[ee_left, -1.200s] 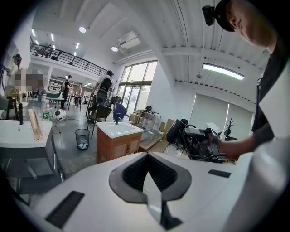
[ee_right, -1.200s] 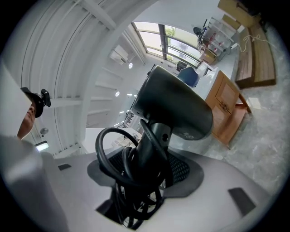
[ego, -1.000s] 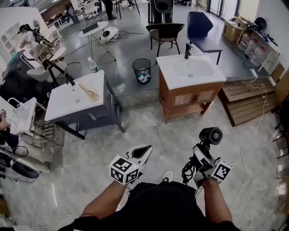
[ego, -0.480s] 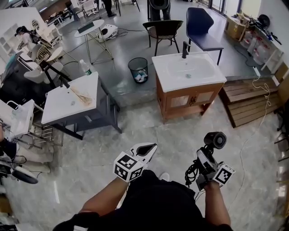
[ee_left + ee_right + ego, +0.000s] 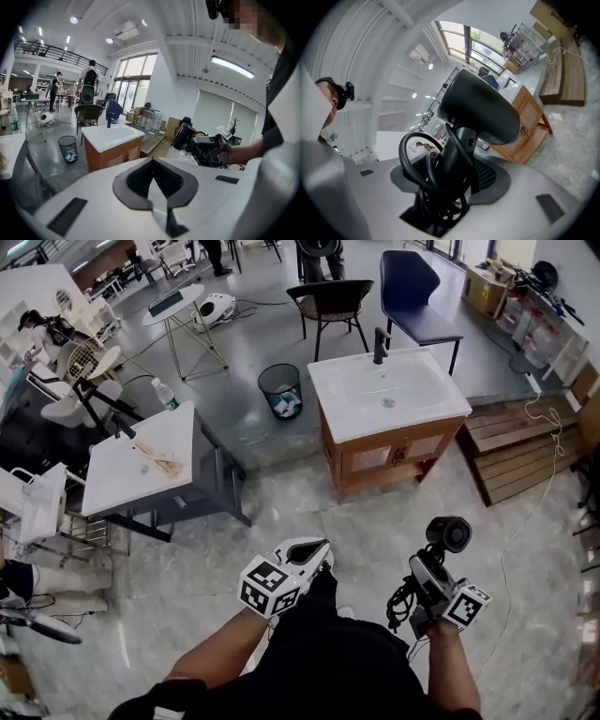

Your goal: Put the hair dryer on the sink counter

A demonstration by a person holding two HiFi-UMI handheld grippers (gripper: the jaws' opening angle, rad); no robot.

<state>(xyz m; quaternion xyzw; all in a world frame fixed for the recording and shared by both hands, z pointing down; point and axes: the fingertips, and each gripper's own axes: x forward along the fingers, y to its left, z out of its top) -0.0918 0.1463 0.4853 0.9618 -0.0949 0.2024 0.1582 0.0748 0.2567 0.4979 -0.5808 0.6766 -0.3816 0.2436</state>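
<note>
A: Three views to check. Head view: black hair dryer (image 5: 446, 533) upright in right gripper (image 5: 427, 563), well apart from white sink table (image 5: 441, 390).
B: Left gripper view: left gripper (image 5: 152, 177) empty, fingers pressed together.
A: Right gripper view: fingers pinching the handle; risk of snagging or tipping from loose looped cord (image 5: 403, 161).

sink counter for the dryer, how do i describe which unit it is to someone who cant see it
Two white-topped units stand on the floor ahead of the person. The sink counter is the right one, beside the wooden pallets, with a black faucet at its back edge. Only it rests on a brown wooden cabinet; the left unit sits on a grey frame.
</note>
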